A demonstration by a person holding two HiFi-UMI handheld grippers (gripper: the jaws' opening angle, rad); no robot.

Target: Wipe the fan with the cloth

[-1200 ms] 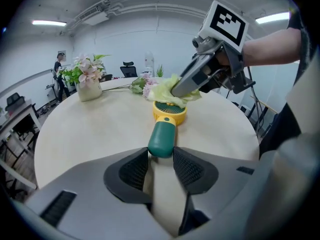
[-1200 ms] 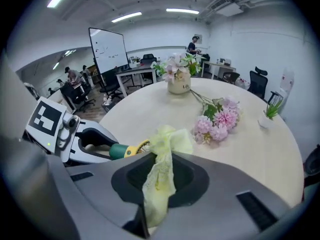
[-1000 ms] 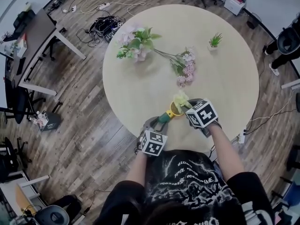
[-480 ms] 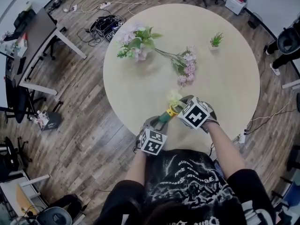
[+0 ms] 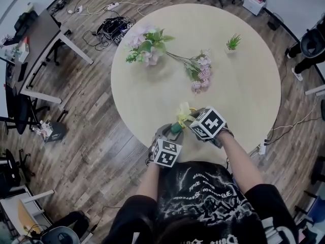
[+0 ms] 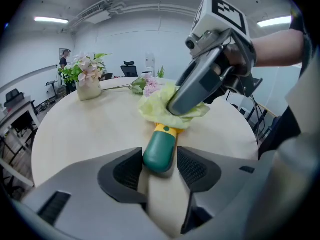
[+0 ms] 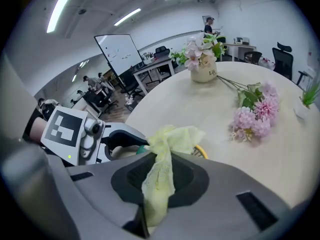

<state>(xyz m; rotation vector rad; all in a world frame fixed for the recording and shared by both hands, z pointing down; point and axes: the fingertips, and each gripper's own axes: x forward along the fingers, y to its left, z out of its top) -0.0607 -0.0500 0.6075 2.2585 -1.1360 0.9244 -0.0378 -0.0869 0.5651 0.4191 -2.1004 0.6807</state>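
The right claw (image 5: 189,121) is pinching the cloth (image 7: 172,139) atop the fan (image 6: 160,151), whose handle is sitting between the left claw's (image 6: 160,170) just-opening jaws.

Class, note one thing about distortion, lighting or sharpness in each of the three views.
Head view: the wide lens bends the floor planks round the table; even light. Left gripper view: fisheye, dark corners, bright ceiling strip lights. Right gripper view: same fisheye; the close cloth looks softer than the flowers.

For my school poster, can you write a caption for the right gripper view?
Right tongs pinching a yellow cloth over the small fan.
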